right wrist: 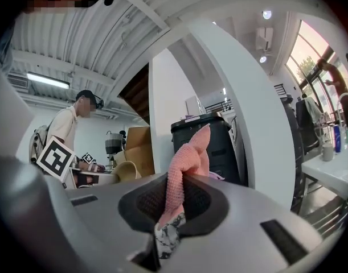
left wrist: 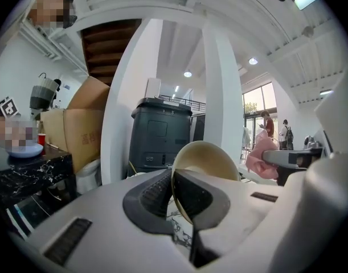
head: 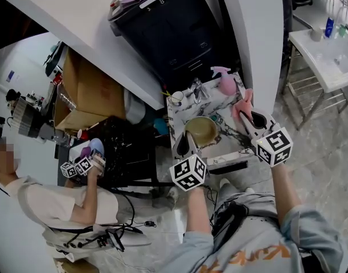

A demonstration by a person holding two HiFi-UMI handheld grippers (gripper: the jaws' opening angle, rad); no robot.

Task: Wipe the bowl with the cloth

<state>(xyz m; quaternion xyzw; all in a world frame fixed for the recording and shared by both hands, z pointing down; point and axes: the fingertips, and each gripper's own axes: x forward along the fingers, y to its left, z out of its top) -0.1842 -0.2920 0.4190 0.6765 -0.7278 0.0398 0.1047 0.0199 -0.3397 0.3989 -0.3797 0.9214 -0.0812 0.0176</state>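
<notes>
The cream bowl point(head: 201, 131) is tipped on edge over the small marble table point(head: 228, 152), its rim pinched between the jaws of my left gripper point(head: 184, 143), which is shut on it. In the left gripper view the bowl point(left wrist: 207, 161) rises from between the pads point(left wrist: 156, 193). My right gripper point(head: 252, 120) is shut on the pink cloth point(head: 242, 103), held just right of the bowl and apart from it. In the right gripper view the cloth point(right wrist: 188, 166) sticks up from the jaws, and the bowl point(right wrist: 130, 170) shows at the left.
A pink spray bottle point(head: 224, 79), a white cup point(head: 176, 98) and a metal item point(head: 197, 89) stand at the table's far end. A black cabinet point(head: 165, 24) and a white pillar point(head: 250, 33) lie beyond. Another person point(head: 54, 201) works at a black table point(head: 114, 147) on the left.
</notes>
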